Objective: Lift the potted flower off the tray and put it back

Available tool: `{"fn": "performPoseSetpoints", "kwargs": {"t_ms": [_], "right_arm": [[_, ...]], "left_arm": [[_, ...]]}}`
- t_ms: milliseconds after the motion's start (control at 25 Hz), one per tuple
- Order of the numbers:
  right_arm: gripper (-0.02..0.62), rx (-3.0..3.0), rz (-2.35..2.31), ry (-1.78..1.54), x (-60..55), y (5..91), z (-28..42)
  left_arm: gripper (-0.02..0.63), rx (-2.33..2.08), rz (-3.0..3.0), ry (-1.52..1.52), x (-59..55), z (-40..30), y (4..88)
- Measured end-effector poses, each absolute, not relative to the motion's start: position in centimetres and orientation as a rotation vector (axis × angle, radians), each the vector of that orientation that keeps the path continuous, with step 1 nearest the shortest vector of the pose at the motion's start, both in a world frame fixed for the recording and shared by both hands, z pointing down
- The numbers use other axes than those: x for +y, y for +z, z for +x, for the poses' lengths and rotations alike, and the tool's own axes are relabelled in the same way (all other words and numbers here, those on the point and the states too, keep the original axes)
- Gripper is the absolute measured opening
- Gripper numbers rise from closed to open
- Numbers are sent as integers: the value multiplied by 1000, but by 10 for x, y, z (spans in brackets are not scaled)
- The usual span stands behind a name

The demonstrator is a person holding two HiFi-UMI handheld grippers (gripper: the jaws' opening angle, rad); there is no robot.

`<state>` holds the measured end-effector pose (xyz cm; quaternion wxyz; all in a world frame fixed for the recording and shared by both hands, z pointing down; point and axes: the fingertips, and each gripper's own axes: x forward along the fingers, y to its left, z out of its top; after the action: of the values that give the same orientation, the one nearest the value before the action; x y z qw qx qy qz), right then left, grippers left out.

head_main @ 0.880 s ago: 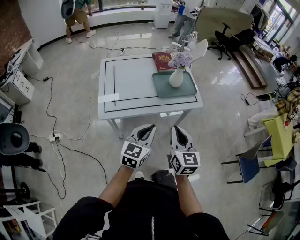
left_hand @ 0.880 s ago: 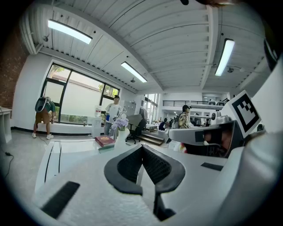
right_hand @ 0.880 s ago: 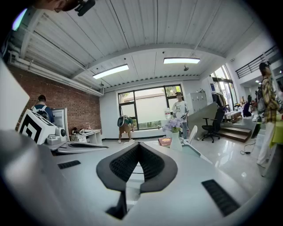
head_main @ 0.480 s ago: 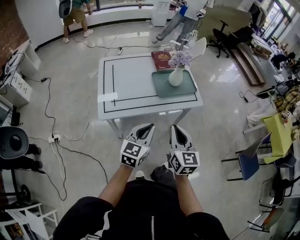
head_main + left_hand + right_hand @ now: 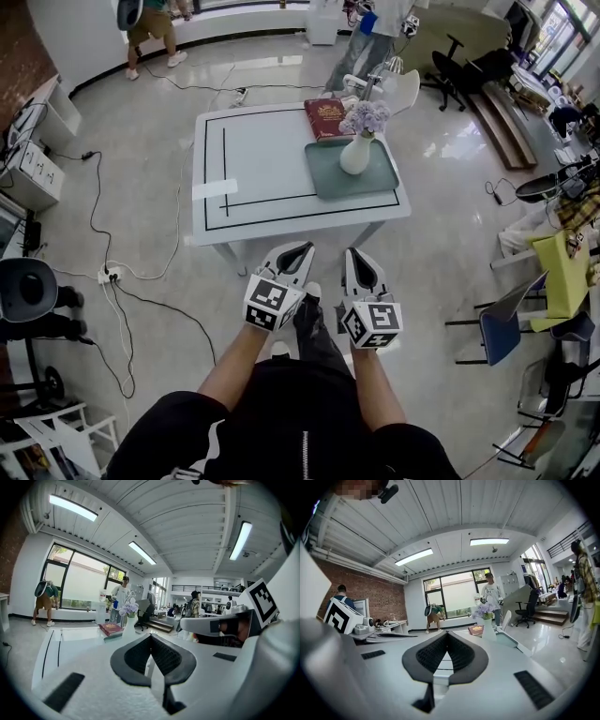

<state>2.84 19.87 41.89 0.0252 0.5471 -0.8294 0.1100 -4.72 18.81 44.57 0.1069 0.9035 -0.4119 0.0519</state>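
The pot point(image 5: 355, 155), a white narrow-necked one topped with pale purple blooms point(image 5: 363, 116), stands upright on the green tray point(image 5: 328, 180) at the far right part of the bench point(image 5: 262, 169), just in front of a red book point(image 5: 326, 118) that lies beside the tray's back edge. The person stands well back from the bench. The left gripper point(image 5: 298, 251) and right gripper point(image 5: 355, 256) hang side by side in front of the body, pointing roughly level toward the bench, well apart from the pot. Each gripper's own view shows its jaws clenched, pad against pad, with nothing between them, so the lift has not begun and both must first be brought up to the bench and released. The pot looks like glazed ceramic: stiff, smooth, probably slippery and breakable, moderately light but top-heavy with the blooms spreading above a slim neck. The blooms are soft and would crush, so they are no place to grip. The better hold is probably across the rounded belly or just below the neck, squeezed gently and kept upright, lifted straight off the tray so the base does not catch its rim.
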Motion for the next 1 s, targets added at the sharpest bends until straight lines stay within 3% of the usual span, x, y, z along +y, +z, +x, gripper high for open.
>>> {"fn": "performPoseSetpoints", "kwargs": {"t_ms": [1000], "right_arm": [[8,-2462,1664,300,-105,455,114]], "left_arm": [[6,-1203,2597,195,-93,29,465]]}}
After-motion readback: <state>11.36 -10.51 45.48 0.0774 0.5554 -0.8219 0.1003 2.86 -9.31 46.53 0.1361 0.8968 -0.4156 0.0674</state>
